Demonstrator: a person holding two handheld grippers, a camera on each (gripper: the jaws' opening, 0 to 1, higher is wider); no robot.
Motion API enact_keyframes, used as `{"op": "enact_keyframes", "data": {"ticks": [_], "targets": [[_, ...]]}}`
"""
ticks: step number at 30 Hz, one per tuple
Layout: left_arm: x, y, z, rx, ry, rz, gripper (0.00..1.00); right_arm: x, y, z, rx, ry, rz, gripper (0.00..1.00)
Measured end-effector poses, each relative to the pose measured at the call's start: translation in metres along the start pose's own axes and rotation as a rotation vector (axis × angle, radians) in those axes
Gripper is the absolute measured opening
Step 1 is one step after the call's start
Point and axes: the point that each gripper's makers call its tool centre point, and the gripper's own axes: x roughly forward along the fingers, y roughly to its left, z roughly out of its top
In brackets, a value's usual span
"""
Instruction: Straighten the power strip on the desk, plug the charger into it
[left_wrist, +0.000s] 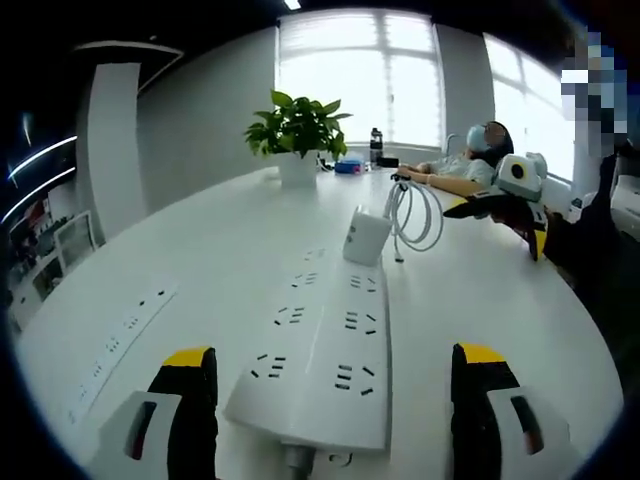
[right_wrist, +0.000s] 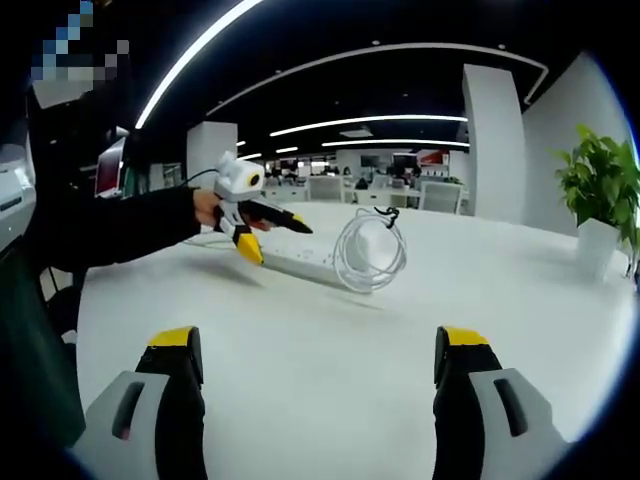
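Beyond both open, empty grippers, a potted plant (left_wrist: 297, 135) stands past the power strip (left_wrist: 325, 345) and charger (left_wrist: 366, 236).

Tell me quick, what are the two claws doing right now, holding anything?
Left claw: open, empty, its jaws either side of the power strip, not gripping.
Right claw: open, empty, above the bare desk.

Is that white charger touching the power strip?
Touching. In the left gripper view the charger stands on the far end of the power strip, no gap between them.
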Motion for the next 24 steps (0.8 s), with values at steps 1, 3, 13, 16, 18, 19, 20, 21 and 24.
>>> {"op": "enact_keyframes", "data": {"ticks": [1, 3, 13, 16, 18, 19, 20, 21, 24], "targets": [[0.000, -0.001, 0.000, 0.002, 0.001, -0.007, 0.97, 0.000, 0.000, 0.000, 0.001, 0.000, 0.001, 0.95], [0.001, -0.002, 0.001, 0.002, 0.006, -0.021, 0.97, 0.000, 0.000, 0.000, 0.003, -0.002, 0.001, 0.95], [0.008, 0.000, -0.002, 0.030, 0.032, -0.055, 0.90, -0.002, 0.001, -0.001, 0.018, -0.004, 0.003, 0.95], [0.010, -0.001, -0.002, 0.024, 0.029, -0.072, 0.90, -0.002, 0.001, -0.002, 0.023, -0.001, 0.006, 0.95], [0.012, 0.002, 0.001, 0.011, 0.020, -0.074, 0.89, -0.002, 0.000, -0.001, 0.026, -0.003, 0.007, 0.95], [0.012, 0.003, 0.002, 0.009, 0.017, -0.074, 0.89, -0.002, 0.000, -0.001, 0.027, -0.004, 0.007, 0.95], [0.012, 0.003, 0.003, 0.011, 0.014, -0.074, 0.88, -0.002, 0.000, -0.001, 0.028, -0.004, 0.008, 0.95], [0.013, 0.004, 0.004, 0.011, 0.012, -0.075, 0.87, -0.002, 0.000, -0.002, 0.029, -0.004, 0.008, 0.95], [0.014, 0.004, 0.006, 0.008, 0.007, -0.085, 0.85, -0.002, 0.000, -0.002, 0.032, -0.003, 0.009, 0.95]]}}
